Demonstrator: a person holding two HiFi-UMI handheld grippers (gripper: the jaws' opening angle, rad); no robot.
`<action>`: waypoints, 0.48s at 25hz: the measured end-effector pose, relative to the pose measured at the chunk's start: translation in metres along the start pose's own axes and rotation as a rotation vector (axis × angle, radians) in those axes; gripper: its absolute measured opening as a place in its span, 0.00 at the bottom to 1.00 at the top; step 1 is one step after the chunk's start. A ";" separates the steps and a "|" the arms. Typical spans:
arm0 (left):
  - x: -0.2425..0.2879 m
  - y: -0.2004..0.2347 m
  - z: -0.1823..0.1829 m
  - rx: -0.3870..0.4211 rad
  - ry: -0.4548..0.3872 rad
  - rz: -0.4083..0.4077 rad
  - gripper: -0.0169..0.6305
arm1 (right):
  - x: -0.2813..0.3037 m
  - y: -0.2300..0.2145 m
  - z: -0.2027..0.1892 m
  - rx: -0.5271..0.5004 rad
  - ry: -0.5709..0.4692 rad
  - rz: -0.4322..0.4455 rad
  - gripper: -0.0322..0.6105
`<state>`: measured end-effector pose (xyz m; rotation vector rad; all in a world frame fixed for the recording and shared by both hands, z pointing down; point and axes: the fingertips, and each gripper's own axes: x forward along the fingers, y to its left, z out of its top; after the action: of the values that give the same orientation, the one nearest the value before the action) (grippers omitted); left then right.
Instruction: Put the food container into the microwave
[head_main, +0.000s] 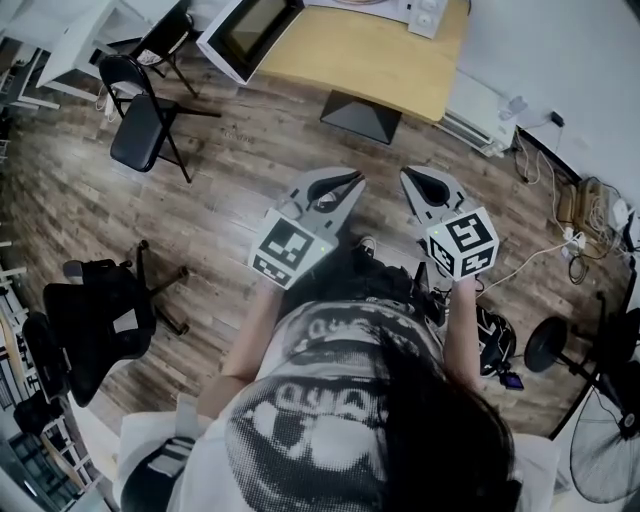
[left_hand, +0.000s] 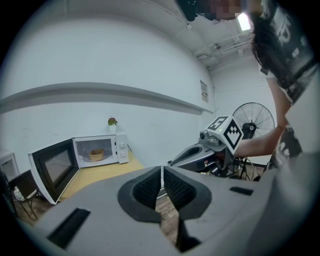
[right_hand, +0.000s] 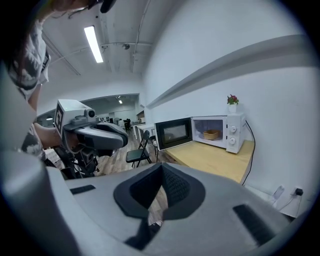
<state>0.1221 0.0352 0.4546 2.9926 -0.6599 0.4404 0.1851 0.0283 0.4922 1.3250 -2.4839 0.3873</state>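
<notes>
The white microwave (left_hand: 99, 149) stands on the wooden table (head_main: 370, 60) with its door (left_hand: 54, 168) swung open. A tan food container (left_hand: 96, 154) sits inside the microwave (right_hand: 216, 132), where it also shows as the container (right_hand: 211, 134) in the right gripper view. I hold both grippers in front of my body, well back from the table. My left gripper (head_main: 343, 183) is shut with nothing between its pads (left_hand: 151, 188). My right gripper (head_main: 420, 180) is shut and empty too, beside the left one.
A black folding chair (head_main: 140, 115) stands left of the table, and an office chair (head_main: 95, 320) is at lower left. Cables and a power strip (head_main: 575, 235) lie along the right wall. A standing fan (head_main: 605, 440) is at lower right. A small potted plant (left_hand: 112, 122) tops the microwave.
</notes>
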 end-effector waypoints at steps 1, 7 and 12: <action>0.000 -0.001 0.000 0.001 0.001 -0.001 0.05 | -0.001 0.000 -0.001 0.004 0.003 0.002 0.05; -0.003 -0.007 -0.005 0.003 0.010 -0.003 0.05 | -0.006 -0.002 -0.007 0.020 0.014 0.001 0.05; -0.005 -0.013 -0.011 0.007 0.032 -0.015 0.05 | -0.006 0.000 -0.014 0.038 0.021 0.002 0.05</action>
<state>0.1198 0.0499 0.4642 2.9881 -0.6348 0.4896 0.1904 0.0375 0.5029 1.3269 -2.4723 0.4490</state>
